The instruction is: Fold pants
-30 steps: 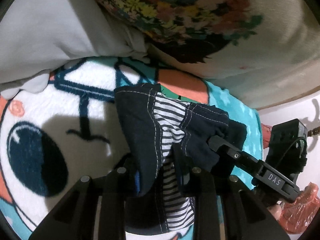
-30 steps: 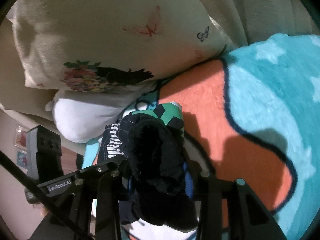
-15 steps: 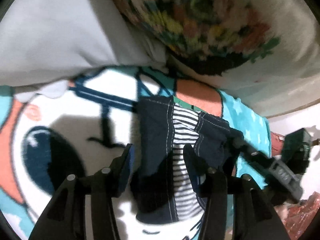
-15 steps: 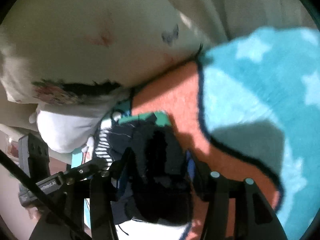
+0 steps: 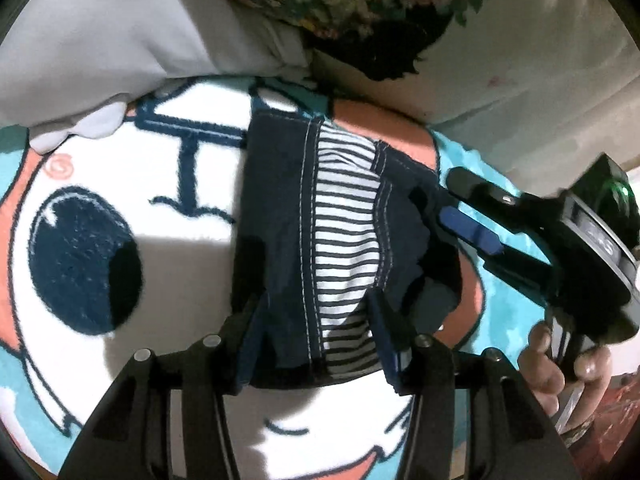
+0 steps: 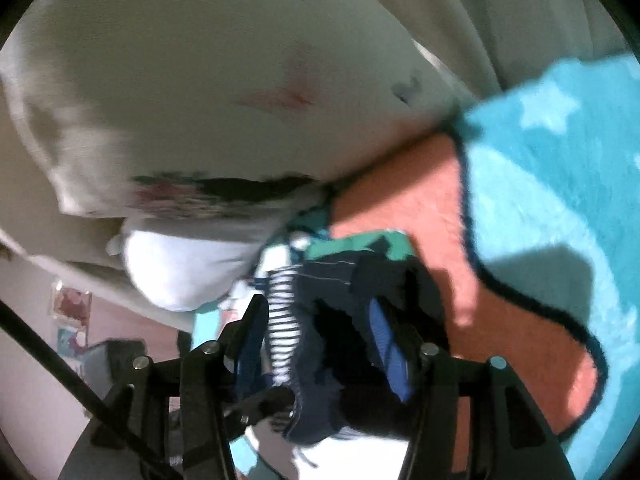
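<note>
The pants (image 5: 304, 240), a folded navy bundle with a striped panel, lie on the cartoon blanket (image 5: 100, 200), long axis running straight ahead from the left gripper (image 5: 316, 320) toward the pillows (image 5: 100, 32). Its jaws stand spread around the near end. The right gripper (image 6: 320, 328) has jaws spread, cloth between them.

The pants (image 5: 280, 240) are dark navy with pale contrast stitching along the seams and a panel of thin navy-and-white stripes. They lie on a fleece blanket (image 5: 120, 208) in turquoise with paler stars, an orange patch edged in dark blue, and a white cartoon face with a navy eye. The pillow (image 5: 500, 52) is cream with a multicoloured floral print and what looks like a red butterfly, though blurred. Both grippers (image 5: 316, 320) (image 6: 320, 328) are black with blue finger pads.
</note>
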### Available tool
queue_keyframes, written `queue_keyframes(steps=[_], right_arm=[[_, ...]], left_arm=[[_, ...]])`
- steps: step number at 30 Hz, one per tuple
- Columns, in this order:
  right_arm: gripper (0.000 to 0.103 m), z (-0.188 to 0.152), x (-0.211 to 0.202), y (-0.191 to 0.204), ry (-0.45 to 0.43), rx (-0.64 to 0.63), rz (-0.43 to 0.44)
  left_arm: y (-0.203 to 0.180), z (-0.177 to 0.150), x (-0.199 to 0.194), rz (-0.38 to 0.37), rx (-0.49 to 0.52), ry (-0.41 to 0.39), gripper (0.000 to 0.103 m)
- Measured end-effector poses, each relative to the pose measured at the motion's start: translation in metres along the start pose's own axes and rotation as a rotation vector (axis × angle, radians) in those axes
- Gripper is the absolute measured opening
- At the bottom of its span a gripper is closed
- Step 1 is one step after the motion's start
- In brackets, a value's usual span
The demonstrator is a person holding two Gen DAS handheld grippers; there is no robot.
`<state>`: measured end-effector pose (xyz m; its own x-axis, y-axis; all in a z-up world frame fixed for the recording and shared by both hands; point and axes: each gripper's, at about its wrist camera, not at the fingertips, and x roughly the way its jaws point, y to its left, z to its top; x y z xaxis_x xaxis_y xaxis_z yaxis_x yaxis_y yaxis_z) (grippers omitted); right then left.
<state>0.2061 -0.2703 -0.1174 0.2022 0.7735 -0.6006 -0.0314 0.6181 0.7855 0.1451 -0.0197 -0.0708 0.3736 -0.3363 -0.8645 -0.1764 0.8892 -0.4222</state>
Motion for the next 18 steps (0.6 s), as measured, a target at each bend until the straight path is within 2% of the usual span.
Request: queue_keyframes(steps=[2, 5, 7, 10, 15, 18], right_arm=[[0.048, 0.001, 0.004, -0.003, -0.001, -0.015, -0.035], [0.048, 0.001, 0.004, 0.002, -0.006, -0.066, -0.08], [0.048, 0.001, 0.001, 0.007, -0.017, -0.096, -0.119], [0.048, -0.002, -0.005, 0.013, -0.039, -0.099, -0.146], [0.048, -0.026, -0.034, 0.04, -0.112, -0.192, -0.189], [0.048, -0.047, -0.038, 0.051, -0.106, -0.255, -0.234]], left_arm=[[-0.002, 0.0, 0.002, 0.004, 0.006, -0.003, 0.049], [-0.003, 0.002, 0.006, 0.009, 0.005, -0.001, 0.051], [-0.001, 0.002, 0.007, 0.015, 0.0, 0.001, 0.058], [0.005, 0.004, 0.009, 0.008, -0.023, 0.01, 0.06], [0.013, -0.001, -0.017, -0.014, -0.054, -0.03, 0.06], [0.022, -0.008, -0.034, -0.012, -0.087, -0.061, 0.06]])
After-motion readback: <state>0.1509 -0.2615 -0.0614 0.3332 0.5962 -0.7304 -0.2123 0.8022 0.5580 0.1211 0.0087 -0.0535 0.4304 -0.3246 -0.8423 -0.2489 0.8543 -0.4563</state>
